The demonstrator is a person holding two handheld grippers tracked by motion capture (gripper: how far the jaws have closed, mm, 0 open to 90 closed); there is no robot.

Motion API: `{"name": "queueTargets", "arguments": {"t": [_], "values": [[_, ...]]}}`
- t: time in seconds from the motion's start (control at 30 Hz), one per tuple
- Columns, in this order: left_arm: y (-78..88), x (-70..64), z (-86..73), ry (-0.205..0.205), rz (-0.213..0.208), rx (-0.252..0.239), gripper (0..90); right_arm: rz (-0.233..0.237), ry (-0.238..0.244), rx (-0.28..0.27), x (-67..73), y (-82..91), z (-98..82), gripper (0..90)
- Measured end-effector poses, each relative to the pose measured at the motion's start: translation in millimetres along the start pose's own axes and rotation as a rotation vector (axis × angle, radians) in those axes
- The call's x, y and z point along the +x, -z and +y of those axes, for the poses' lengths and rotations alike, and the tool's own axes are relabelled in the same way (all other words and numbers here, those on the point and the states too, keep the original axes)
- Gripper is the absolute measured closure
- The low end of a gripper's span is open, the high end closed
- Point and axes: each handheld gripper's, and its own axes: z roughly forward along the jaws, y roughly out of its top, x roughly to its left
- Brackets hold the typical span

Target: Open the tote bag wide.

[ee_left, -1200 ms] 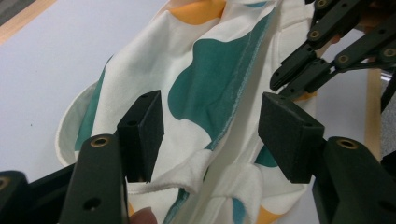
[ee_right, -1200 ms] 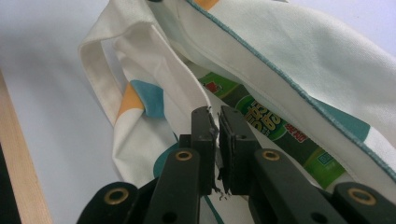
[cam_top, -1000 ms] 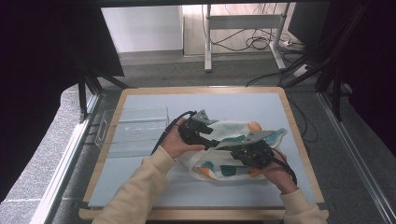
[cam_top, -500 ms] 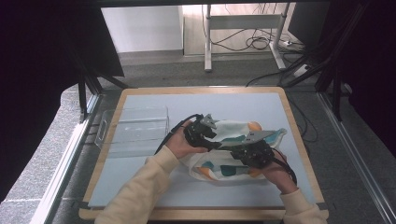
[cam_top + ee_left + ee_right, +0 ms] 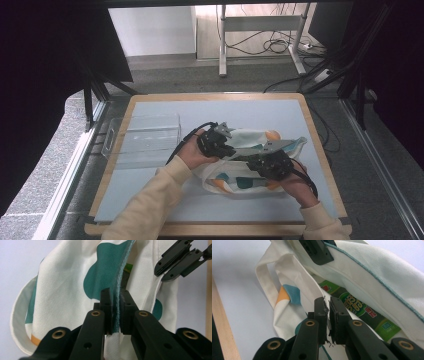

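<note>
Both jaws are pinched on the tote bag mid-table: my left gripper has just been closing on its teal-stitched rim, my right gripper clamps the opposite edge. I judge I'm holding its mouth; next, spread the grippers evenly, baring the green packet inside.

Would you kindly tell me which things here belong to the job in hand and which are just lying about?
In the job:
- tote bag
- green packet inside it
- left gripper, jaws just closed on the bag's teal-stitched rim
- right gripper, pinching its other edge

Lying about:
- clear plastic bin
</note>
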Motion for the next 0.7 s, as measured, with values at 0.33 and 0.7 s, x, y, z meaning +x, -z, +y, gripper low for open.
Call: {"name": "queueTargets", "arguments": {"t": [0.33, 0.7], "values": [[2.5, 1.8, 2.7, -0.003, 0.005, 0.002, 85.9, 0.000, 0.001, -0.001, 0.1, 0.3, 0.0, 83.5], [7.5, 6.2, 7.1, -0.001, 0.037, -0.006, 86.1, 0.001, 0.000, -0.007, -0.1, 1.6, -0.1, 83.5]]}}
